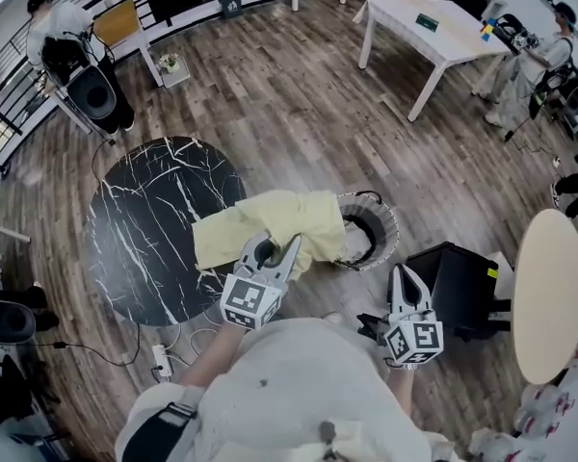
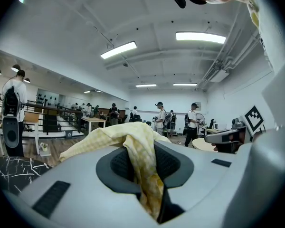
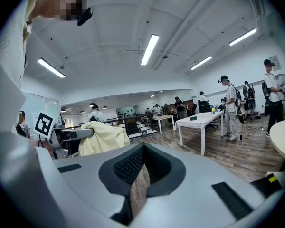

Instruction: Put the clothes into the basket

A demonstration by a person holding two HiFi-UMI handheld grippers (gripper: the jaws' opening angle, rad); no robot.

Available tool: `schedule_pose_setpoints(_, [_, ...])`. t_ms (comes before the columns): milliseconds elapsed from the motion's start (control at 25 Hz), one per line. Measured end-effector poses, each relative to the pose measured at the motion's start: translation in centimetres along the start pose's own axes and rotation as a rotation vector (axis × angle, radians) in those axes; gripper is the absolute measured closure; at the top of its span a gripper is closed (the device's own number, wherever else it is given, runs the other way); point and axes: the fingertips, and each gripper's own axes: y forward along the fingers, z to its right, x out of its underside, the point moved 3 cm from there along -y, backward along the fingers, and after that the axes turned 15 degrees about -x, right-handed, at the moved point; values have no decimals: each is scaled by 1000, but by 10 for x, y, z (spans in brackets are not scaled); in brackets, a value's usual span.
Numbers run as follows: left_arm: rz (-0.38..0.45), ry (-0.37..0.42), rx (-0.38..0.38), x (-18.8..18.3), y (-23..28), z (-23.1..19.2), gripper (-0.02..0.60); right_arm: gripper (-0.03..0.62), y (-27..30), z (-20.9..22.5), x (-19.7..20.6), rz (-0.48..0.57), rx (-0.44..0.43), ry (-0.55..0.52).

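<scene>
**Q:** Where do we find the yellow garment (image 1: 275, 221)?

**A:** In our left tongs (image 1: 275, 250), which are clamped on a fold of it. The cloth spreads from the edge of the black marbled tabletop (image 1: 140, 243) across to the basket (image 1: 385, 218), and it covers part of the basket's rim.

**Q:** And our right tongs (image 1: 402, 279)?

**A:** Closed, tips together, with nothing between them. We hold them on our side of the basket, apart from the cloth.

**Q:** How far along are we?

**A:** About midway, by our reading. The garment is gripped and has reached the basket's mouth, but it is not inside. What shows of the basket's hollow looks dark and empty. We have yet to bring the cloth over the opening and let it go.

**Q:** The count?

**A:** One garment, one basket, one marbled tabletop and two tongs. We see no second piece of clothing waiting.
</scene>
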Motion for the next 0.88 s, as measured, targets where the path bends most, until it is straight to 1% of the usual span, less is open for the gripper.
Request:
schedule_pose_setpoints(280, [-5, 7, 75, 2, 21, 59, 485, 585, -47, 38, 2, -1, 70, 10])
schedule_pose_setpoints(640, [-5, 19, 168, 2, 43, 124, 485, 585, -102, 74, 4, 14, 165, 24])
schedule_pose_setpoints(760, [-4, 24, 190, 3, 50, 145, 485, 585, -117, 86, 4, 21, 180, 26])
schedule_pose_setpoints(880, [-4, 31, 196, 5, 58, 164, 485, 585, -132, 98, 4, 10, 191, 6])
